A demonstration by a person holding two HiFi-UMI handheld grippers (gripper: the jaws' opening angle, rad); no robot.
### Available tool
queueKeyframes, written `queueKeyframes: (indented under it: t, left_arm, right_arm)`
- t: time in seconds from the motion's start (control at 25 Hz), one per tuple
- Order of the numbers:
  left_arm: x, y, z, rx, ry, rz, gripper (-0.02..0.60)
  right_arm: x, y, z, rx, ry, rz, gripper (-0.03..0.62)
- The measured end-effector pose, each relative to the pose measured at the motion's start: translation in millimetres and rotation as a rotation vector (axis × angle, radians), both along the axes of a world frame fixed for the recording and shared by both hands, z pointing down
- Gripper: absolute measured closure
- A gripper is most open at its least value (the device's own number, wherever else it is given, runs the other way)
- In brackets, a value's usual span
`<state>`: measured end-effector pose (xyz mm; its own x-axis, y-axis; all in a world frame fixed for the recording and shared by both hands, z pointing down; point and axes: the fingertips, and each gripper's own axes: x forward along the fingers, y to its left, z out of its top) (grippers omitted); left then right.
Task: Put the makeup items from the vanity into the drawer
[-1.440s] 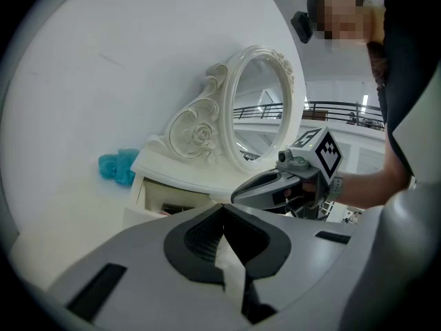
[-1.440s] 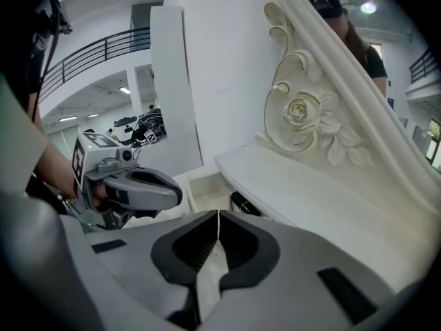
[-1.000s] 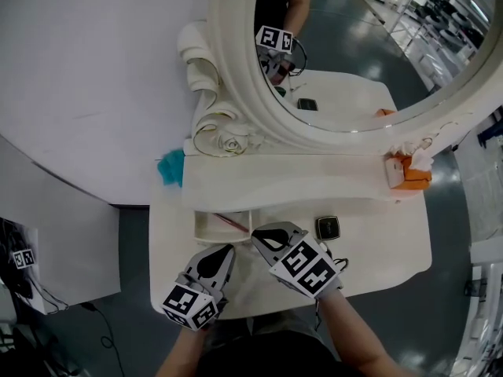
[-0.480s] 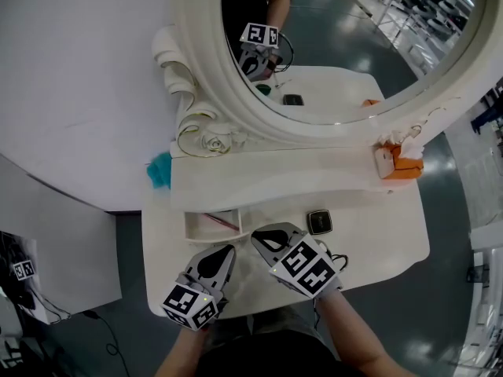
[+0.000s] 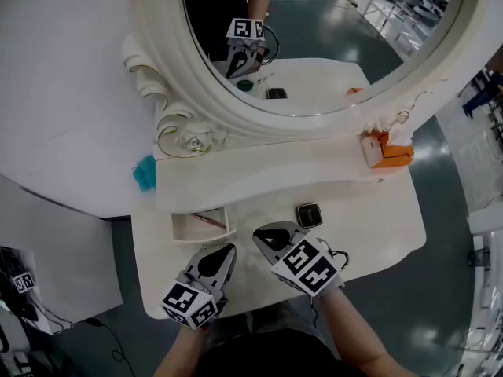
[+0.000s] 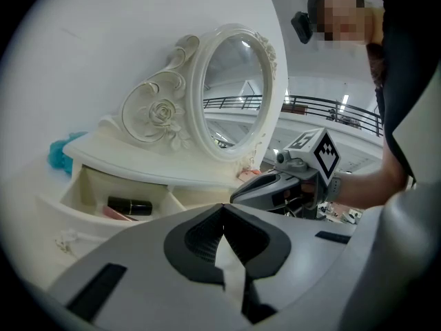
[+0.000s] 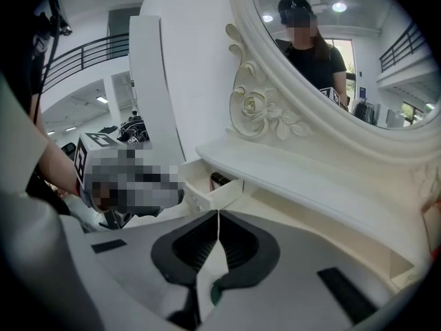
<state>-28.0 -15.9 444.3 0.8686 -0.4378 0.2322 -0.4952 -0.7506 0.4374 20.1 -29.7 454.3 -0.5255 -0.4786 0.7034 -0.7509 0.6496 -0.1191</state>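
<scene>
The left claw is held pressed together, empty, near the open drawer, in which a black lipstick is laid. The right claw is likewise pressed together, empty, beside the dark compact on the tabletop.

The white vanity carries a small black compact just past its middle, toward 1 o'clock. At 2 o'clock an orange box sits on the raised shelf. At 9 o'clock the drawer stands open, with a black lipstick inside.
</scene>
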Motion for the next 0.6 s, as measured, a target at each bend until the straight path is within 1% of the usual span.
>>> queueKeyframes:
  t: [0.16, 0.6]
  left_arm:
    - [11.3, 2.5, 1.1, -0.012, 0.014, 0.030, 0.569]
    - [41.2, 10.7, 10.0, -0.039, 0.012, 0.107, 0.568]
  right_arm:
    - [15.7, 6.0, 5.8, -0.017, 0.007, 0.039, 0.568]
    - [70.5, 31.8, 26.0, -0.076, 0.023, 0.181, 0.568]
